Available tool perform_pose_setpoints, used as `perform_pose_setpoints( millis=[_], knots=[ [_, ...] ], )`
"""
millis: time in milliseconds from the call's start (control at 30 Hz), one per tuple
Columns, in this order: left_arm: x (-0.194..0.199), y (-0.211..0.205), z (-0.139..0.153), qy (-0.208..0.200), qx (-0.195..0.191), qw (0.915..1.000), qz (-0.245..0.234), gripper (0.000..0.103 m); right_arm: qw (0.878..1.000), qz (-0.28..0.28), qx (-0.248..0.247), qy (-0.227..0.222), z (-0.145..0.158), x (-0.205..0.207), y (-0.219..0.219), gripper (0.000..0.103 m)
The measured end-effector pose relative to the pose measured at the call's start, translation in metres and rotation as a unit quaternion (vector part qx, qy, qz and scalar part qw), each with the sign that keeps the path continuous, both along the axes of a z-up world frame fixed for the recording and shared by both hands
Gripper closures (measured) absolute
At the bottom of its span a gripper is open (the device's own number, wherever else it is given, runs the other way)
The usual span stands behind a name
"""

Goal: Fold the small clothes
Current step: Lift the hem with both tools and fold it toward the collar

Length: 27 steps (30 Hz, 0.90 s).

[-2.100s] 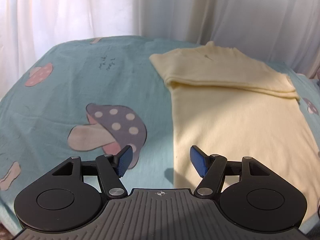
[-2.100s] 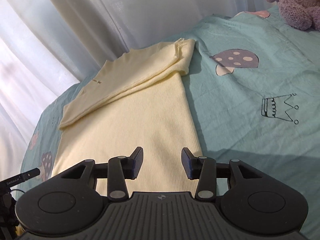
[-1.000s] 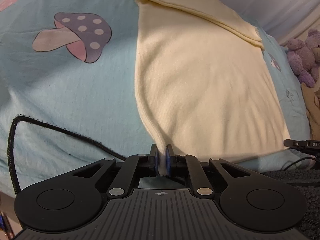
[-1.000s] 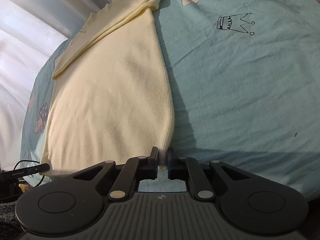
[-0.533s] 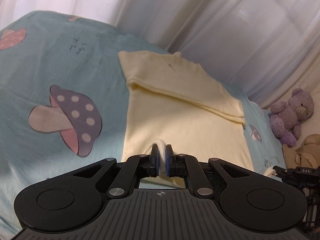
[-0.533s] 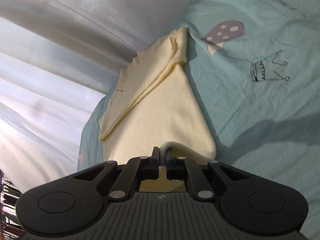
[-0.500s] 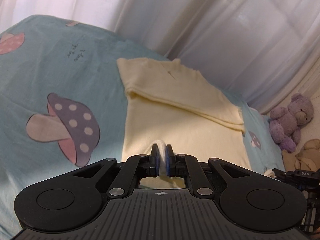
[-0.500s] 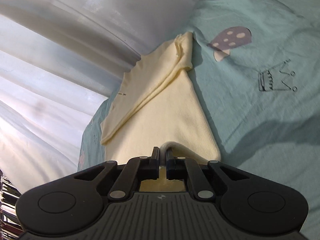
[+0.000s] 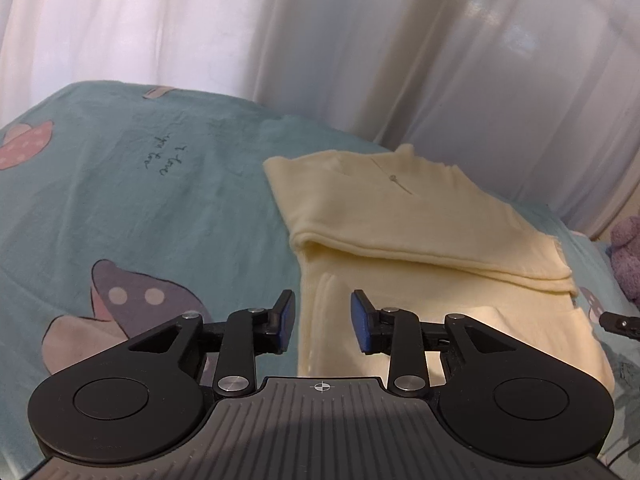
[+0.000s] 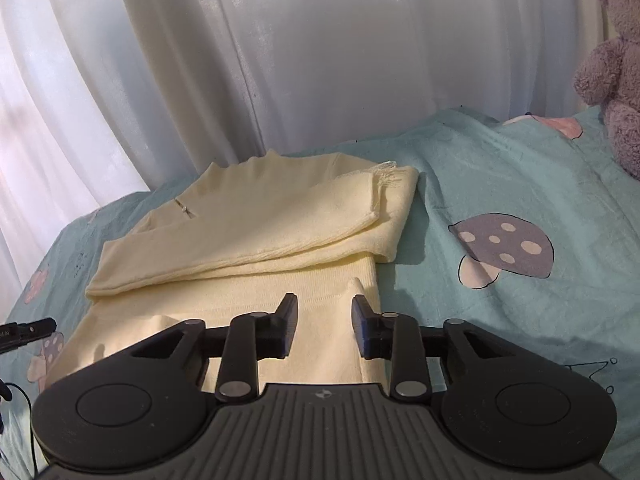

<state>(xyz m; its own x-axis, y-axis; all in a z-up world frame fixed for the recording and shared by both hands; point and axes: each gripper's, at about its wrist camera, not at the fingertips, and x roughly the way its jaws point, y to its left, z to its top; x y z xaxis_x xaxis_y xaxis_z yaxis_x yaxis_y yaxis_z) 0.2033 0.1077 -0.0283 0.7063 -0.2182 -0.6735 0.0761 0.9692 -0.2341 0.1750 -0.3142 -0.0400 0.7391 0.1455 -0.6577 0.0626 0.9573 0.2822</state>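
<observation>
1. Left wrist view. The left gripper (image 9: 323,322) hangs above the bed, its blue-padded fingers (image 9: 286,320) parted; the jaws have just been opening, and the pads press on nothing. The near left edge of the yellow garment (image 9: 424,240) lies below the gap.
2. Left wrist view, garment. The pale yellow garment lies flat on the teal bedsheet (image 9: 160,208), toward the bed's far edge by the white curtain (image 9: 320,40). Its folded sleeves form a band across the far part, and the near hem is doubled back over the body.
3. Left wrist view, surroundings. A purple mushroom print (image 9: 132,312) shows on the sheet near the left finger. A purple plush toy (image 9: 628,256) sits at the bed's right edge.
4. Right wrist view. The right gripper (image 10: 324,322) hangs over the garment's (image 10: 256,240) near right corner, its dark fingers (image 10: 287,322) likewise apart; these jaws too have just been opening, and no cloth is pinched between the pads.
5. Right wrist view, surroundings. The sheet (image 10: 500,184) carries a mushroom print (image 10: 504,248) to the right of the garment. The plush toy (image 10: 612,68) stands at the far right corner against the curtain (image 10: 320,60).
</observation>
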Motion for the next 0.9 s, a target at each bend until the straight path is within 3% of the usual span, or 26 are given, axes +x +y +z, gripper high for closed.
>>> perform_pose_setpoints(
  millis=[167,267,300,367,400,567,667,767,833,900],
  knots=[
    [0.011,-0.006,-0.014,0.018,0.005,0.9996,-0.02,0.069,0.998,0.012,-0.024,0.05,-0.025,0.014,0.001,0.07],
    [0.021,-0.016,-0.023,0.028,0.009,0.9991,-0.031,0.071,0.998,0.014,-0.029,0.051,-0.031,0.02,0.005,0.07],
    [0.023,-0.018,-0.024,0.034,0.009,0.9989,-0.031,0.073,0.998,0.018,-0.041,0.048,-0.031,0.021,0.008,0.073],
    [0.027,-0.022,-0.027,0.039,0.008,0.9986,-0.034,0.086,0.997,0.024,-0.06,0.04,-0.029,0.022,0.015,0.091],
    [0.027,-0.024,-0.028,0.038,0.011,0.9985,-0.039,0.088,0.997,0.03,-0.065,0.037,-0.029,0.023,0.017,0.094],
    [0.031,-0.028,-0.031,0.038,0.023,0.9974,-0.056,0.09,0.995,0.045,-0.081,0.028,-0.025,0.021,0.024,0.095],
    [0.038,-0.026,-0.034,0.048,0.012,0.9969,-0.062,0.079,0.995,0.042,-0.083,0.039,-0.027,0.025,0.022,0.092],
    [0.043,-0.03,-0.036,0.048,0.005,0.9961,-0.073,0.078,0.995,0.042,-0.085,0.044,-0.03,0.028,0.021,0.092],
    [0.045,-0.032,-0.036,0.047,0.008,0.9961,-0.074,0.08,0.994,0.042,-0.088,0.043,-0.029,0.03,0.022,0.092],
    [0.047,-0.034,-0.036,0.05,0.01,0.996,-0.074,0.093,0.994,0.04,-0.098,0.042,-0.028,0.03,0.024,0.094]
  ],
)
